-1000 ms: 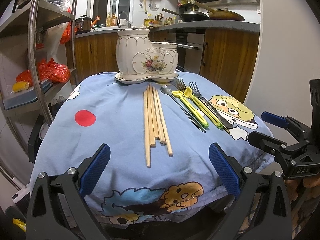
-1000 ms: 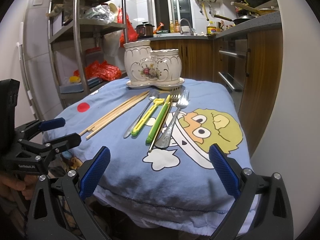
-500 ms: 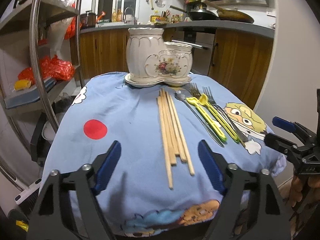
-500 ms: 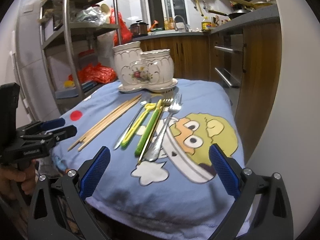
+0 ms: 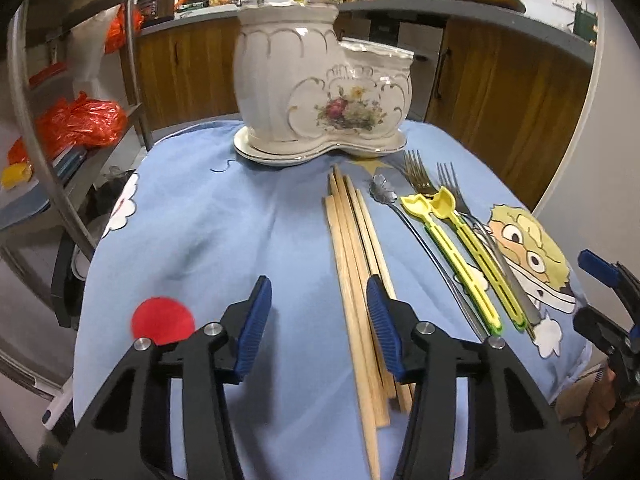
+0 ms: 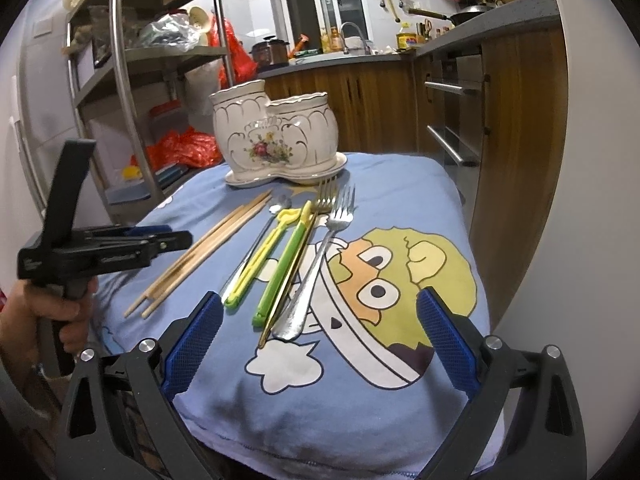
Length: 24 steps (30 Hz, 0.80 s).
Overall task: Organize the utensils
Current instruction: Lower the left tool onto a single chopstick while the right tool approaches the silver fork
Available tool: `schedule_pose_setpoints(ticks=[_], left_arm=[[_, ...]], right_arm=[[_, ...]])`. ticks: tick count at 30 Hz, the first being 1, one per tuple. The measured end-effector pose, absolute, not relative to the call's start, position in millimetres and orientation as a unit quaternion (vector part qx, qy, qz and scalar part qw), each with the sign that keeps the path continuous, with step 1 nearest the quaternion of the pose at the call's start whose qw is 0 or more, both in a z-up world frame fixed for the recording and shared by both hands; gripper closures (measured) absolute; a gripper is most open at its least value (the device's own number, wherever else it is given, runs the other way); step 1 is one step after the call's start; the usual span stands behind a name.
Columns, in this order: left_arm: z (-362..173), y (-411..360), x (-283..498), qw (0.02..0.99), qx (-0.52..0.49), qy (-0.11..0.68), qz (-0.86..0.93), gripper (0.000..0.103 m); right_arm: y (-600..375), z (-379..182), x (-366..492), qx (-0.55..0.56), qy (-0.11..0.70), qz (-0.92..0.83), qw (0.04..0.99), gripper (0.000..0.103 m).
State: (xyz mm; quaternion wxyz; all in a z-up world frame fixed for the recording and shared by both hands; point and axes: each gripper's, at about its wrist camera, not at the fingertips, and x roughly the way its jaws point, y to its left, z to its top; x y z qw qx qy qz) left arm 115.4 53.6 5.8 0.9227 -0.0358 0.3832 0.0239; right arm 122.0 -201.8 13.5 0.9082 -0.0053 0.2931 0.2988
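Observation:
A white floral ceramic utensil holder [image 5: 320, 92] stands at the far side of a blue cartoon cloth [image 5: 224, 232]; it also shows in the right wrist view [image 6: 276, 140]. Several wooden chopsticks [image 5: 356, 264] lie in front of it, then a thin spoon [image 5: 404, 216], two yellow-green plastic utensils [image 5: 460, 256] and two metal forks [image 5: 420, 180]. My left gripper [image 5: 318, 328] is partly closed, empty, low over the near ends of the chopsticks, its right pad over them. My right gripper [image 6: 316, 340] is open and empty near the fork handles [image 6: 308, 292].
A metal shelf rack [image 5: 72, 128] with orange bags stands left of the table. Wooden kitchen cabinets [image 5: 500, 80] and a counter run behind and to the right. The table's near edge drops off just below both grippers.
My left gripper has moved forward over the cloth and its jaws have narrowed, now over the chopsticks' near ends. My right gripper has moved in slightly toward the forks, still wide open.

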Motion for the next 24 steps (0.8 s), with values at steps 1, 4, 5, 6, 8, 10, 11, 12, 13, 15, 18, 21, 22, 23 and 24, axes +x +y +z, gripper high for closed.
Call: schedule_pose_setpoints(ticks=[1, 4, 5, 6, 8, 10, 11, 12, 13, 15, 18, 21, 22, 23, 24], left_arm=[[4, 54, 119, 0.92, -0.033, 0.389, 0.029, 0.061], [0, 56, 126, 0.917, -0.031, 0.397, 0.033, 0.062], [-1, 56, 128, 0.916, -0.03, 0.399, 0.032, 0.062], [-1, 57, 129, 0.915, -0.03, 0.4, 0.031, 0.062], [-2, 56, 131, 0.914, -0.028, 0.403, 0.03, 0.062], [-2, 56, 135, 0.913, -0.021, 0.406, 0.031, 0.062], [-2, 55, 139, 0.912, -0.017, 0.409, 0.033, 0.062], [-2, 55, 142, 0.911, -0.013, 0.411, 0.036, 0.064], [-2, 55, 146, 0.91, -0.007, 0.413, 0.042, 0.065], [-1, 57, 151, 0.908, -0.005, 0.416, 0.05, 0.068], [0, 62, 156, 0.905, -0.012, 0.42, 0.06, 0.081], [0, 69, 155, 0.906, -0.021, 0.417, 0.066, 0.089], [-1, 71, 153, 0.907, -0.025, 0.415, 0.066, 0.09], [-1, 72, 152, 0.908, -0.028, 0.414, 0.066, 0.09], [-1, 74, 151, 0.908, -0.03, 0.412, 0.067, 0.091]], right_arm=[[-202, 14, 122, -0.005, 0.294, 0.299, 0.908, 0.006], [-202, 14, 122, -0.005, 0.293, 0.299, 0.908, 0.006], [-201, 13, 122, -0.005, 0.293, 0.3, 0.908, 0.006], [-201, 13, 123, -0.005, 0.293, 0.3, 0.908, 0.006], [-200, 13, 123, -0.005, 0.293, 0.301, 0.907, 0.006], [-198, 13, 124, -0.007, 0.294, 0.301, 0.907, 0.006], [-196, 14, 125, -0.008, 0.295, 0.301, 0.907, 0.007], [-195, 14, 125, -0.011, 0.296, 0.302, 0.906, 0.008], [-193, 15, 127, -0.014, 0.297, 0.301, 0.906, 0.008], [-190, 18, 131, -0.019, 0.299, 0.299, 0.906, 0.016], [-185, 21, 143, -0.03, 0.309, 0.29, 0.906, 0.028], [-179, 22, 158, -0.043, 0.323, 0.279, 0.904, 0.033], [-176, 20, 166, -0.049, 0.331, 0.275, 0.901, 0.035], [-174, 18, 173, -0.052, 0.341, 0.272, 0.898, 0.037], [-171, 15, 180, -0.054, 0.353, 0.27, 0.894, 0.039]])
